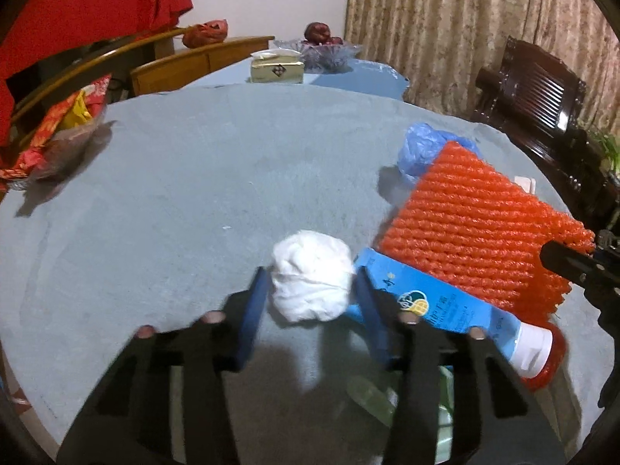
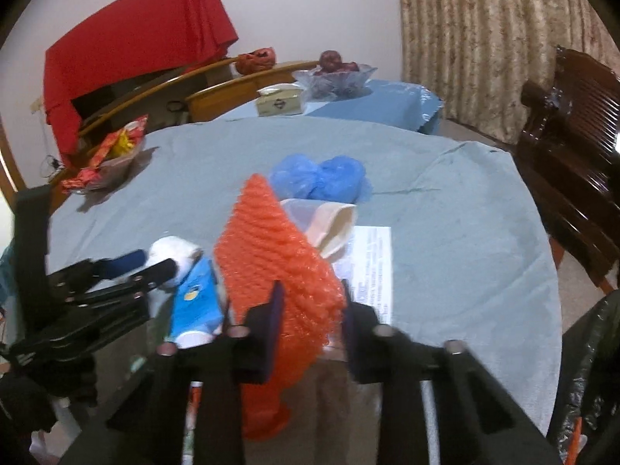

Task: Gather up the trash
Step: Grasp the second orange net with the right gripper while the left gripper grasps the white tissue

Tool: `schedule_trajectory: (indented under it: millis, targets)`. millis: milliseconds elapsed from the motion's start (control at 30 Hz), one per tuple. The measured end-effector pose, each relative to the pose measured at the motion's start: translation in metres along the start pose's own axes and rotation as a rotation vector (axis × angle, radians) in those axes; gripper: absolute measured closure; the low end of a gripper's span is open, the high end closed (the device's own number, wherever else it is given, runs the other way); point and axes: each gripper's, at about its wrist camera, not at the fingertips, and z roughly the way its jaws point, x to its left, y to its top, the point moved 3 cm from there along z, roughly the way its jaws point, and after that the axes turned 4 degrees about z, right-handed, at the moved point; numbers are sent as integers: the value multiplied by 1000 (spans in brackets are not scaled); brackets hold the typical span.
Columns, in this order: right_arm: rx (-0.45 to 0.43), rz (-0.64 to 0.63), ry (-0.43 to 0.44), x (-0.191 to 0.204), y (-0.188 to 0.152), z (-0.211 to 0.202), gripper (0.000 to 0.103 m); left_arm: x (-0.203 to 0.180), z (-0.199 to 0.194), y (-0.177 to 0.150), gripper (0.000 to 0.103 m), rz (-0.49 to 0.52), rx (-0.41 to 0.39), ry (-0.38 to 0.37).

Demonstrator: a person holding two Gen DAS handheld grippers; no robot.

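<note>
white crumpled tissue wad (image 1: pixel 310 276) sits on the grey-blue tablecloth (image 1: pixel 174 178), pinched between the left gripper (image 1: pixel 310 290) pads, ready to lift. right gripper (image 2: pixel 310 310) is clamped on the orange foam mesh sleeve (image 2: pixel 279 263), apparently held off the cloth. blue squeeze tube (image 1: pixel 438 306) lies between, uncollected.

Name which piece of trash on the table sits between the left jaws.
The white crumpled wad, between the left gripper jaws. The orange foam net is in the right gripper; the blue tube lies free.

Paper sheet (image 2: pixel 368 263) text: blurred, illegible
</note>
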Motion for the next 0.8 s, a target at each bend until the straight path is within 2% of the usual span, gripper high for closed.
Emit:
schedule_trajectory:
  millis: [200, 533, 800]
  targets:
    - [-38, -3, 32, 6, 3, -17, 90, -1, -10, 3, 73, -3, -25, -2]
    - [-128, -8, 43, 9, 20, -60, 90, 1, -63, 19, 74, -20, -131, -14]
    - [-174, 7, 32, 0, 20, -94, 90, -27, -99, 29, 74, 13, -175, -66]
